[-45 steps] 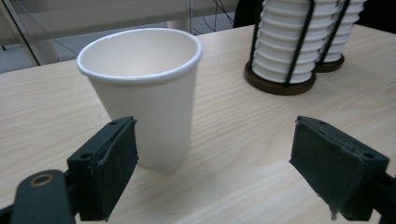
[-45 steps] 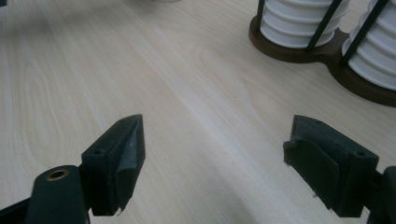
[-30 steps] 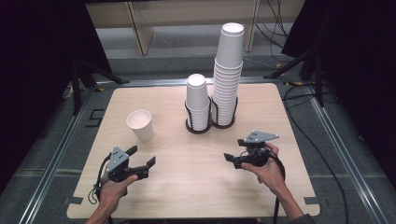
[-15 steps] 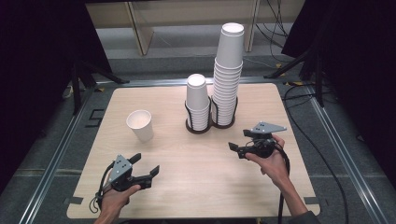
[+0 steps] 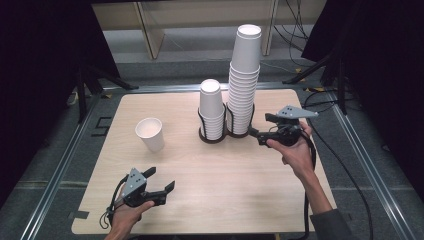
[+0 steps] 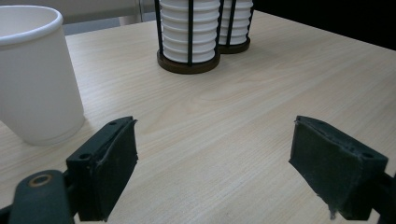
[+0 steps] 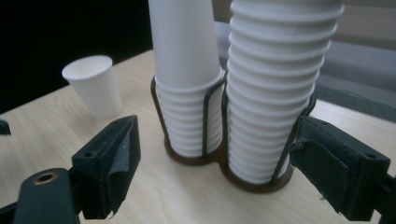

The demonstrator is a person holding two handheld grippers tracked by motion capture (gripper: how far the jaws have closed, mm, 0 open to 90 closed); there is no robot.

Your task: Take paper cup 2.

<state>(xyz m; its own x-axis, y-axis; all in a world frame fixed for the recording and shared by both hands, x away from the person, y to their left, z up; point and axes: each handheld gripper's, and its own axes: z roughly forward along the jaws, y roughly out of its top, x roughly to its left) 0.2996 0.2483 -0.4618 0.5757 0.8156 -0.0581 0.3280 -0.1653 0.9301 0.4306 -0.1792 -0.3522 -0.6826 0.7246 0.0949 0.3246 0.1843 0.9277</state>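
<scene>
A single white paper cup (image 5: 149, 134) stands upright at the table's left. A black wire holder (image 5: 220, 136) at the centre back carries a short stack of cups (image 5: 210, 106) and a taller stack (image 5: 244, 75). My right gripper (image 5: 259, 127) is open, just right of the holder, with its jaws pointing at it. In the right gripper view the jaws (image 7: 215, 172) frame the short stack (image 7: 187, 70) and the tall stack (image 7: 275, 84) without touching them. My left gripper (image 5: 161, 179) is open and holds nothing near the front edge. Its view shows the single cup (image 6: 35, 70) ahead on the left.
The light wooden table (image 5: 225, 200) has bare room across its middle and front. A metal frame rail (image 5: 360, 165) runs along the table's sides. Black cables (image 5: 345, 175) trail off to the right. The single cup (image 7: 93, 84) shows beyond the holder in the right gripper view.
My right gripper has moved away from me and up to the cup holder. My left gripper has drifted slightly back toward the front edge. Both stay open.
</scene>
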